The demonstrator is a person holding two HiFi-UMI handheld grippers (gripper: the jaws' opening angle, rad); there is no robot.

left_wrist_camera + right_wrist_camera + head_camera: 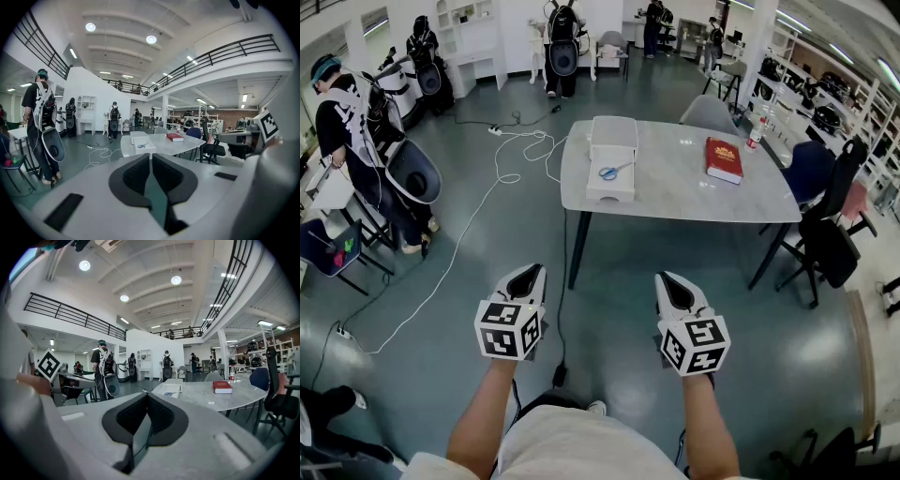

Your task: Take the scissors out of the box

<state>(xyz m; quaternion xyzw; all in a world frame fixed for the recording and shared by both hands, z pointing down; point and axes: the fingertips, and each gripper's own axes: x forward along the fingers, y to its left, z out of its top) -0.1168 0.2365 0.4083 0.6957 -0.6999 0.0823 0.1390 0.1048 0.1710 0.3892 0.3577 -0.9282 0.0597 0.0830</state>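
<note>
The scissors (614, 171) lie in the open white box (609, 193) on the table (675, 192), well ahead of both sets of jaws and a little right of the left gripper's line. A red book (724, 159) lies on the same table, ahead and right of the right jaws. The left gripper (528, 272) and right gripper (670, 278) hang side by side above the floor, each with jaws together and nothing between them

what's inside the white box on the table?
Blue-handled scissors lie in the near half of the open white box. The far half looks bare, but it's too small to confirm.
</note>
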